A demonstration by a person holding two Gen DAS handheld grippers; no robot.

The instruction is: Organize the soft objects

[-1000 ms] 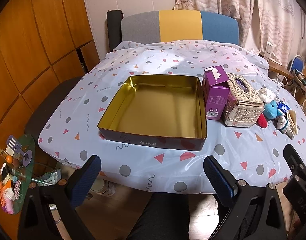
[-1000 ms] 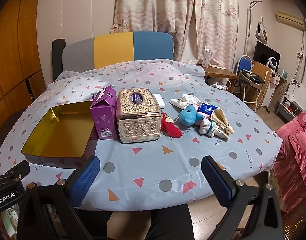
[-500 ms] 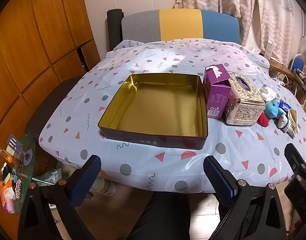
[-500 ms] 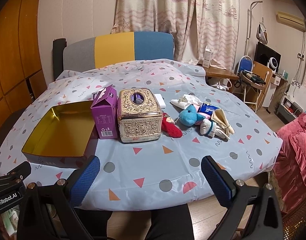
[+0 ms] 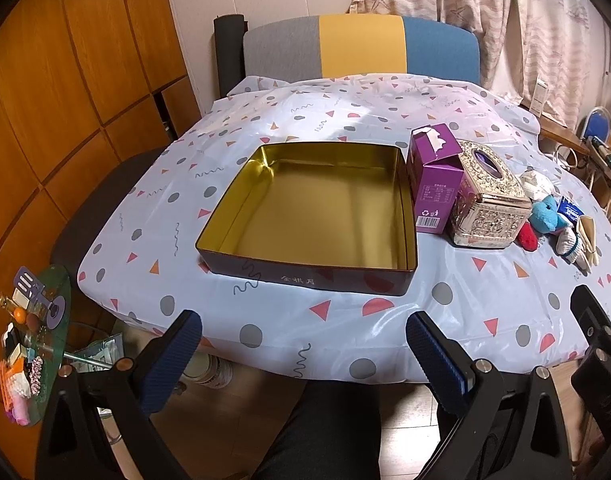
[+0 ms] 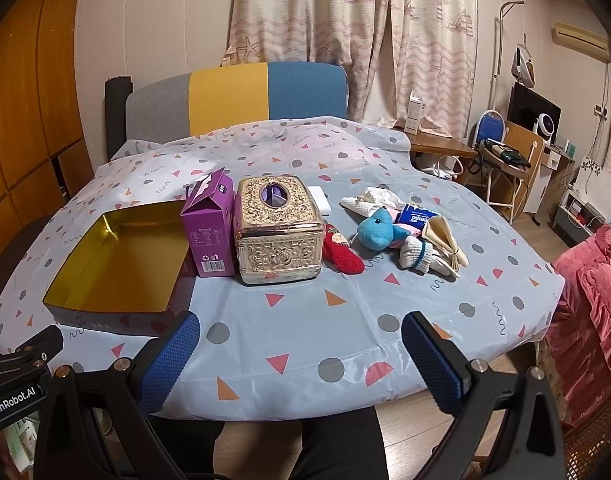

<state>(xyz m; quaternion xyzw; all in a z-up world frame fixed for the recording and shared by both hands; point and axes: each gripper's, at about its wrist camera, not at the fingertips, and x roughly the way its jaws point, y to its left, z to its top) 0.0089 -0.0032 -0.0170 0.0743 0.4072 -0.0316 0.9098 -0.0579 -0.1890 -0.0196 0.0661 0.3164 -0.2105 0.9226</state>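
Note:
An empty gold-lined tin box (image 5: 317, 216) (image 6: 117, 258) lies on the patterned tablecloth at the left. To the right of a gold tissue box is a heap of soft things: a red plush (image 6: 341, 254) (image 5: 528, 236), a blue plush dolphin (image 6: 379, 230) (image 5: 545, 214), white socks (image 6: 419, 254) (image 5: 571, 244), a cream cloth (image 6: 443, 238), white fabric (image 6: 371, 200) and a blue tissue pack (image 6: 415, 216). My left gripper (image 5: 303, 354) is open, low before the table's near edge. My right gripper (image 6: 299, 354) is open too, nothing between its fingers.
A purple carton (image 6: 209, 226) (image 5: 435, 180) and the gold tissue box (image 6: 277, 234) (image 5: 489, 200) stand between tin and soft heap. A tricolour chair back (image 6: 233, 96) is behind the table. A person's dark-trousered leg (image 5: 325, 428) is below. A side desk (image 6: 441, 146) and pink bedding (image 6: 589, 300) lie right.
Both views have shifted very slightly; the table sits a touch farther off in the left wrist view. No object has moved and both grippers stay open.

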